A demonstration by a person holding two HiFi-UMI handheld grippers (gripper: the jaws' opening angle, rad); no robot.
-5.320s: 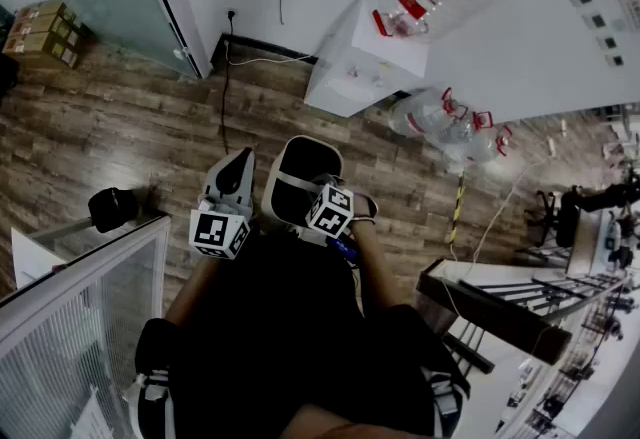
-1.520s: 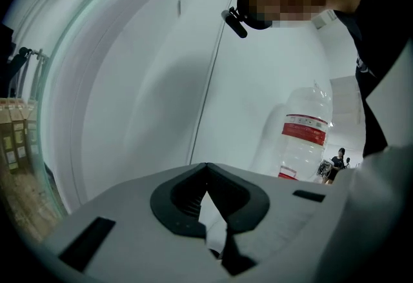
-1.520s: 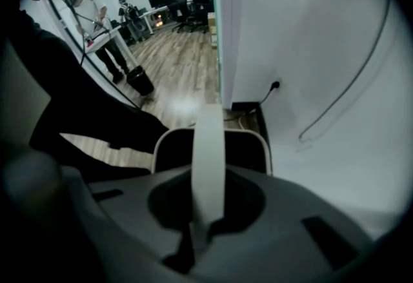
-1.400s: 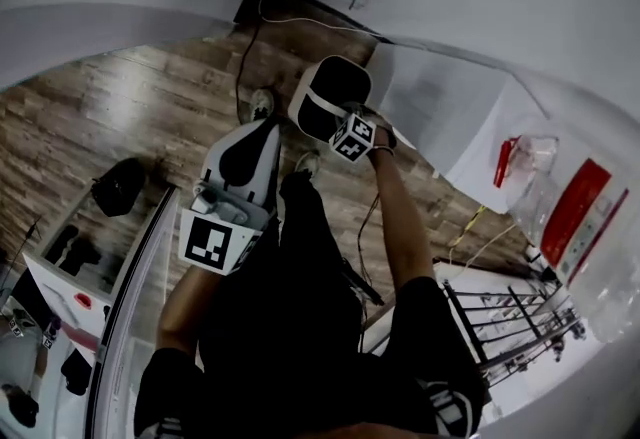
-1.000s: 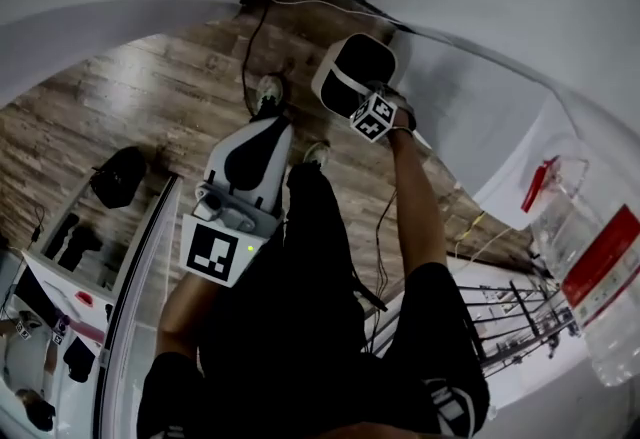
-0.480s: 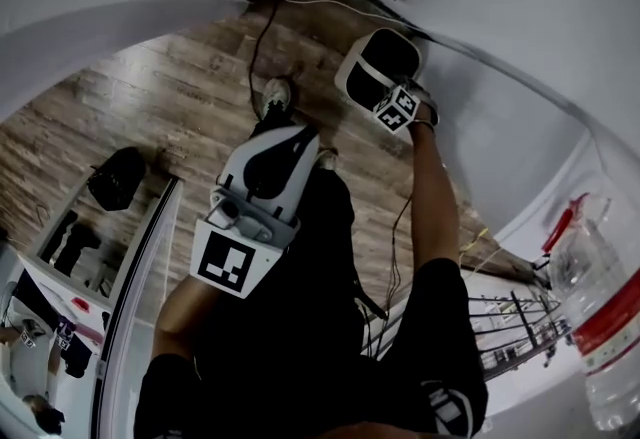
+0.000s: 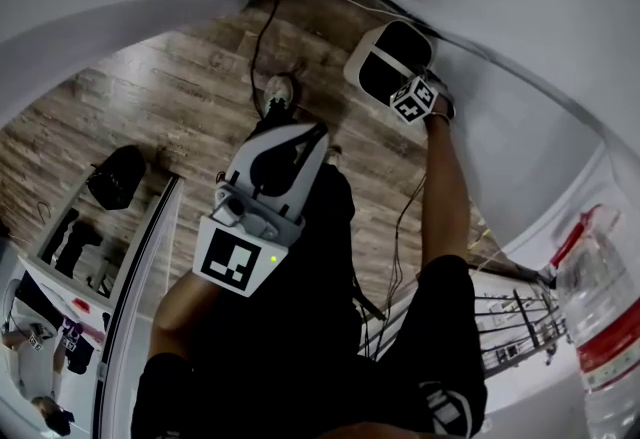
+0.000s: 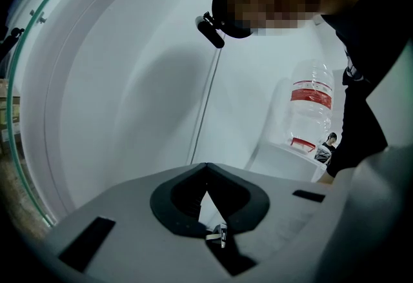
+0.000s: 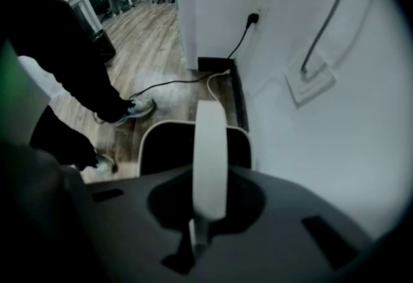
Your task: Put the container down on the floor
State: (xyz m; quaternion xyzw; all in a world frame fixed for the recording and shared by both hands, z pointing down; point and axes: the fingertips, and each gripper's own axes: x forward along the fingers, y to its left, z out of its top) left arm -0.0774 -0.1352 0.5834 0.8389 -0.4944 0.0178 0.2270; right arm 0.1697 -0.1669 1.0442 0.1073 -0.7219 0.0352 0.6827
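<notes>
The container [image 7: 385,57] is a white bin with a dark inside and a white band handle [image 9: 210,159] arching over its mouth. My right gripper [image 7: 402,89] is stretched out over it and shut on that handle, the band running up between its jaws [image 9: 208,211]. The bin's rim [image 9: 155,136] sits low beside the white wall and black baseboard. Whether its bottom touches the wood floor I cannot tell. My left gripper [image 7: 300,135] is held higher, nearer my body, with its jaws [image 8: 206,165] meeting at the tips and nothing in them.
A black power cable [image 7: 262,37] runs from a wall socket [image 9: 253,17] across the floor beside the bin. The person's shoes [image 9: 129,109] stand just left of it. A water dispenser with a bottle [image 8: 310,107] is at the right, a black bag [image 7: 115,177] and a glass partition [image 7: 140,297] at the left.
The right arm has reached farther out toward the wall with the bin hanging from the gripper. The left gripper has drifted a little right and stayed shut.
</notes>
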